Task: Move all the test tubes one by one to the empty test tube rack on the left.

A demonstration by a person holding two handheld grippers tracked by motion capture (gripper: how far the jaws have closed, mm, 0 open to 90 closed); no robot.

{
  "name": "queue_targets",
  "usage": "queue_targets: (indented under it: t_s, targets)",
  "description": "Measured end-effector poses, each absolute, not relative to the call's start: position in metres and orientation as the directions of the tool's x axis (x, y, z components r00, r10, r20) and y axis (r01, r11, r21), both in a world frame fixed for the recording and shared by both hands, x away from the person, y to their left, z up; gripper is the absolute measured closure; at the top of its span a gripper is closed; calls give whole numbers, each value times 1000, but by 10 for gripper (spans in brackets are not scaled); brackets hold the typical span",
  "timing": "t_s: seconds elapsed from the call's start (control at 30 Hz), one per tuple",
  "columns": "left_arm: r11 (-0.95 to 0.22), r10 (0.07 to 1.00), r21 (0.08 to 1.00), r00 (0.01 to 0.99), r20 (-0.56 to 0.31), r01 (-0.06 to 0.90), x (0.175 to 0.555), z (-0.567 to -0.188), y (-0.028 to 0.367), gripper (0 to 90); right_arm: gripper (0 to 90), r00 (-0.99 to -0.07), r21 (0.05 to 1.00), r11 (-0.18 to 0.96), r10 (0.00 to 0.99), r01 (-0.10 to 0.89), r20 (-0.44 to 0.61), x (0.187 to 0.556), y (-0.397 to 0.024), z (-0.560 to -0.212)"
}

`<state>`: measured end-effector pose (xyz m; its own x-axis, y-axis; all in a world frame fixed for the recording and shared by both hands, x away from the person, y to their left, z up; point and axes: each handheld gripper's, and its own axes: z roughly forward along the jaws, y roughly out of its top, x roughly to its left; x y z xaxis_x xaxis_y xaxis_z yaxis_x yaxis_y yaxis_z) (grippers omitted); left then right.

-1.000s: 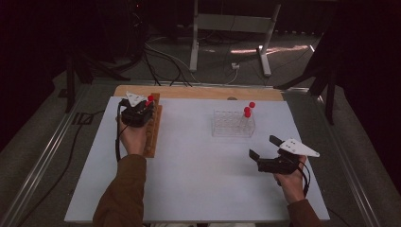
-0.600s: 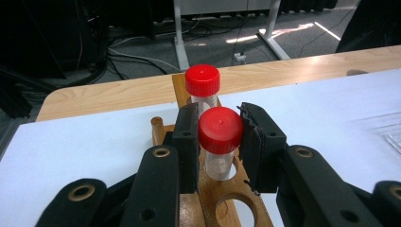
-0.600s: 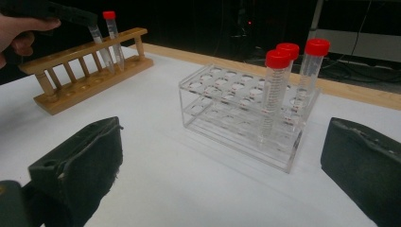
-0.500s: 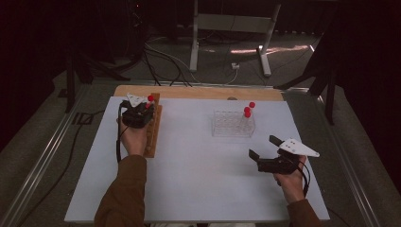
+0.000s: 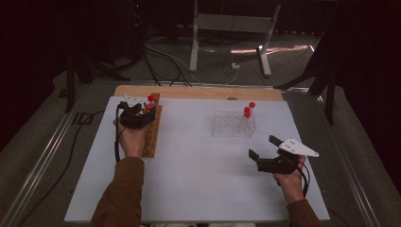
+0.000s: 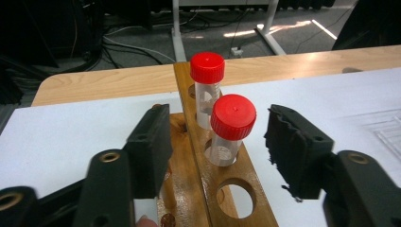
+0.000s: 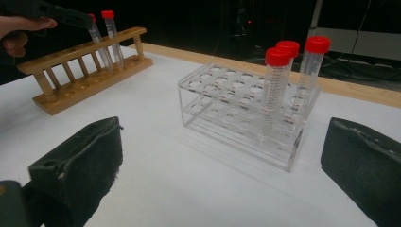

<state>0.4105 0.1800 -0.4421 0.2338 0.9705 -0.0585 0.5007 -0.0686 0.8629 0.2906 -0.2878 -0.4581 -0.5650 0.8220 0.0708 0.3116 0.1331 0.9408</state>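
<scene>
Left gripper (image 6: 215, 142), jaws just opened and spread clear either side of the nearer red-capped tube (image 6: 230, 128) standing in the wooden rack (image 6: 236, 198) at table left; clear rack (image 5: 232, 124) with three tubes mid-table; right gripper (image 5: 265, 147) spread wide, empty.

White table top (image 5: 189, 179), wooden tube rack (image 5: 152, 137) at left, clear plastic rack (image 5: 227, 126) right of centre

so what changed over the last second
The left hand-held gripper has just been opening its jaws, letting go of the nearer red-capped tube, which stands in the wooden rack between them, untouched. Both hands, the clear rack and its tubes stayed put.
</scene>
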Motion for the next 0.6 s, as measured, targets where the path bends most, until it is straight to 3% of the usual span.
queue_targets:
  t_s: [0.1, 0.33, 0.6]
  targets:
    - [-32, 963, 870, 248, -104, 491, 407, -440, 183, 397, 0, -566, 942, 133, 821, 309, 70, 290, -287, -458]
    - [-3, 957, 879, 257, -136, 476, 395, -438, 182, 191, 0, -561, 944, 123, 825, 306, 74, 290, -289, -457]
    - [5, 950, 900, 278, -140, 435, 374, -430, 186, 97, 0, -561, 943, 124, 825, 308, 75, 290, -288, -458]
